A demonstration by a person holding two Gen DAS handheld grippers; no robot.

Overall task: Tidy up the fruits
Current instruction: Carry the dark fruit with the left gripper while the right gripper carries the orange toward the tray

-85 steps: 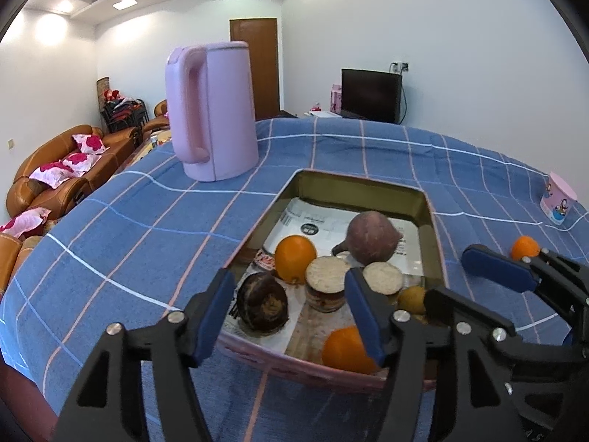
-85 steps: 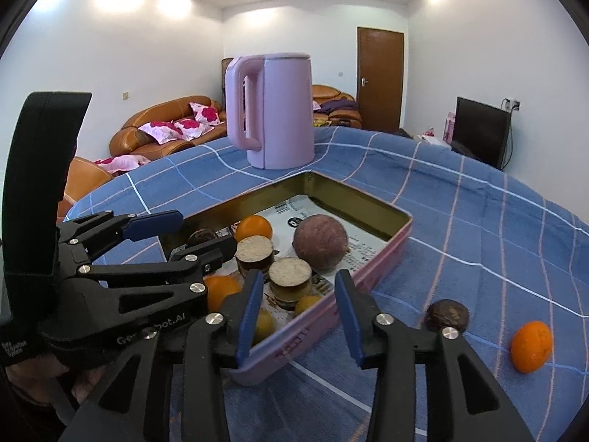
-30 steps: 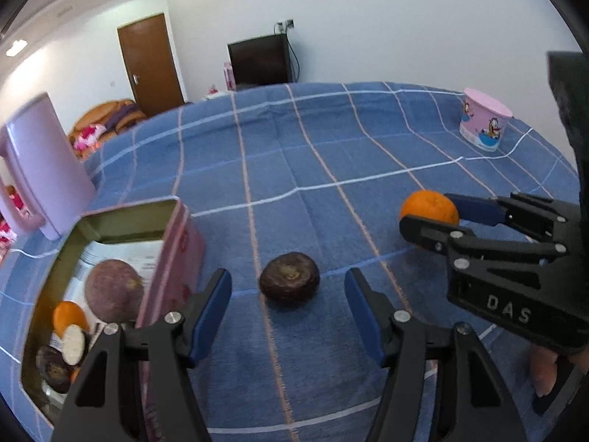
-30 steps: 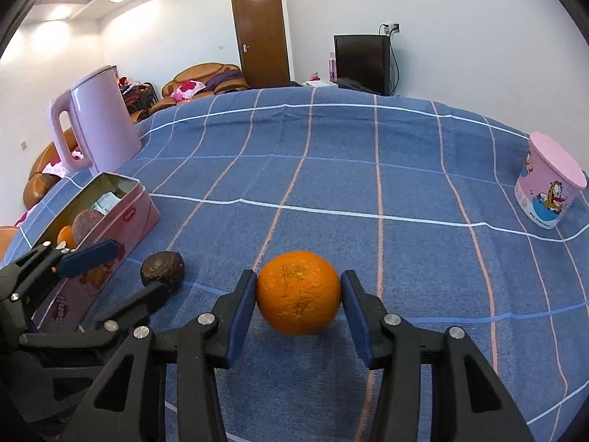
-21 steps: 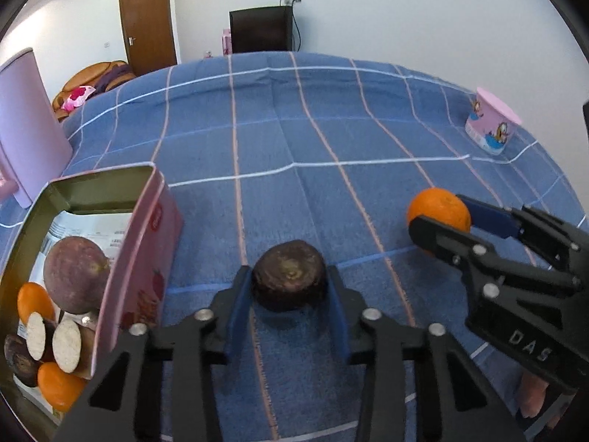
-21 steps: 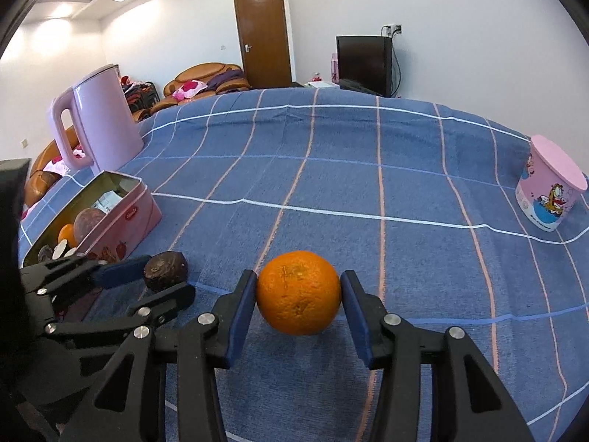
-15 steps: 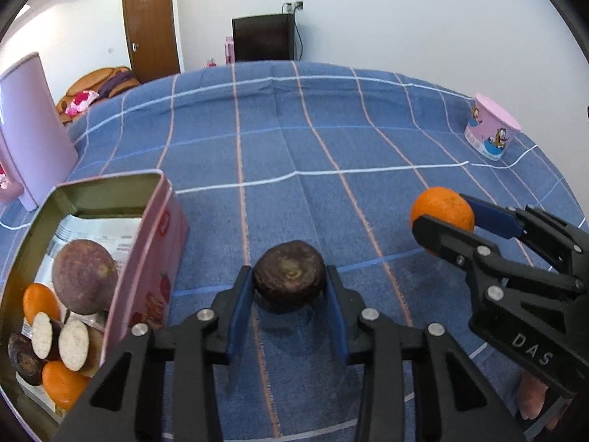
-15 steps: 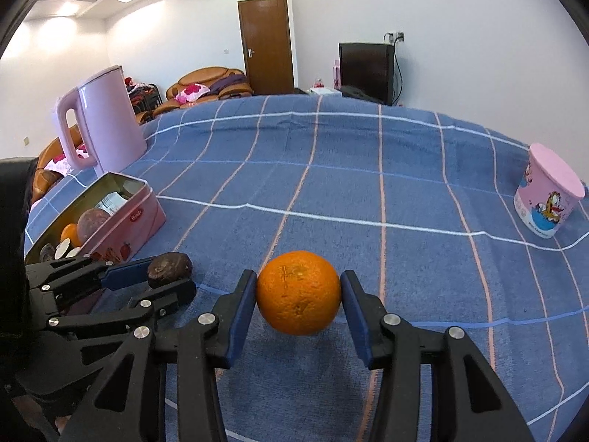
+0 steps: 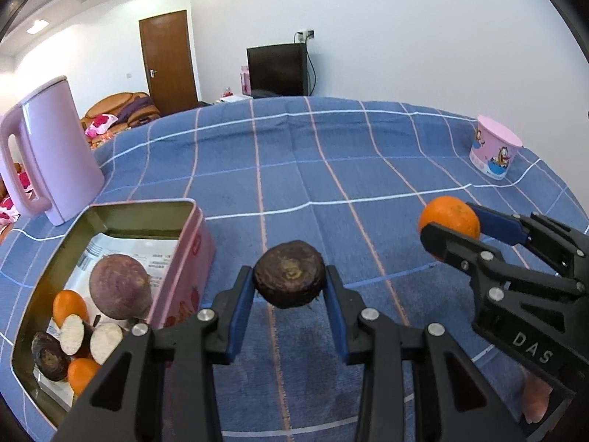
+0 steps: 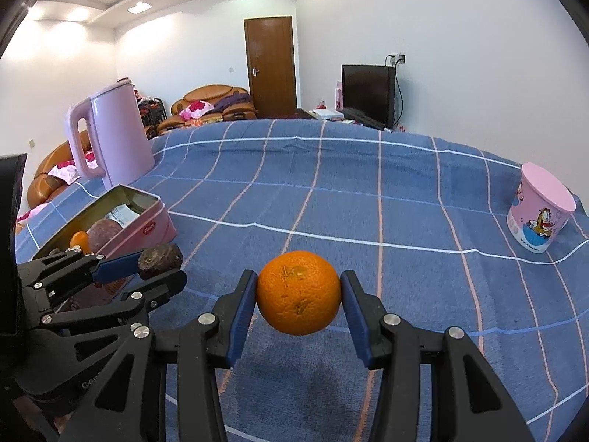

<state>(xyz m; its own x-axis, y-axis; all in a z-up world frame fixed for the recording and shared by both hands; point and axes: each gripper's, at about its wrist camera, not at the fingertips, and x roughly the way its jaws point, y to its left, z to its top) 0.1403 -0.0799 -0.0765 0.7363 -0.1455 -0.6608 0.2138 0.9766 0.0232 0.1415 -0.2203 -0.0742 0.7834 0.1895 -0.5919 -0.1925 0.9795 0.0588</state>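
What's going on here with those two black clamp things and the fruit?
A person is sorting fruit with a handheld gripper in each hand. The left gripper is clamped on a dark brown fruit, and the right gripper is clamped on an orange. Both are held above the blue checked tablecloth. The pink tin to the left already holds other fruit.

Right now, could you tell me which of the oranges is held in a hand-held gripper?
The large orange clamped off the cloth in the right hand-held gripper; the others lie in the pink tin.
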